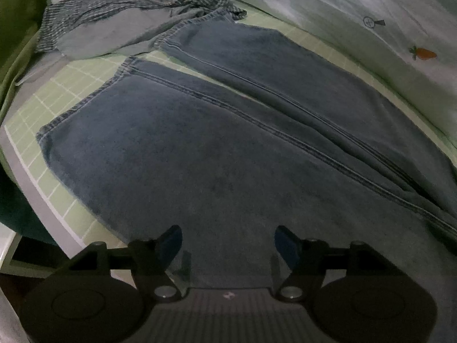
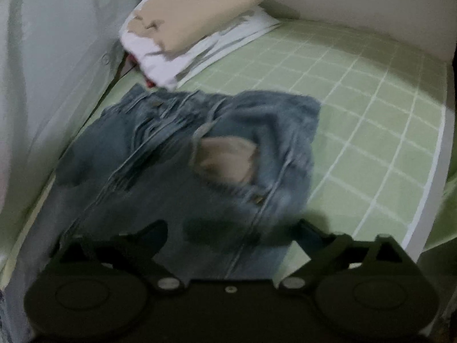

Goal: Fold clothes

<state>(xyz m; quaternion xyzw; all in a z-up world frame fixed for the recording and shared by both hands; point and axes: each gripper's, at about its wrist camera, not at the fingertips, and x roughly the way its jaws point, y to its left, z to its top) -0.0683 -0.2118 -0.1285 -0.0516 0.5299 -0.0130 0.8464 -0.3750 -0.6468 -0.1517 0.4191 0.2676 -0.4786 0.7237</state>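
Blue denim jeans (image 1: pixel 228 143) lie spread on the green checked bed sheet (image 2: pixel 371 120); left gripper (image 1: pixel 228 243) and right gripper (image 2: pixel 231 234) hover above, jaws wide, empty.

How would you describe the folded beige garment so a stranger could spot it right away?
Start at the green checked bed sheet and go past the waist of the jeans to the far corner. There the folded beige garment tops a white folded piece; it is the only tan item.

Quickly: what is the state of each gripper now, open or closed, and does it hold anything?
Left gripper: open, holding nothing, above the blue denim jeans.
Right gripper: open, holding nothing, over the jeans' waist.
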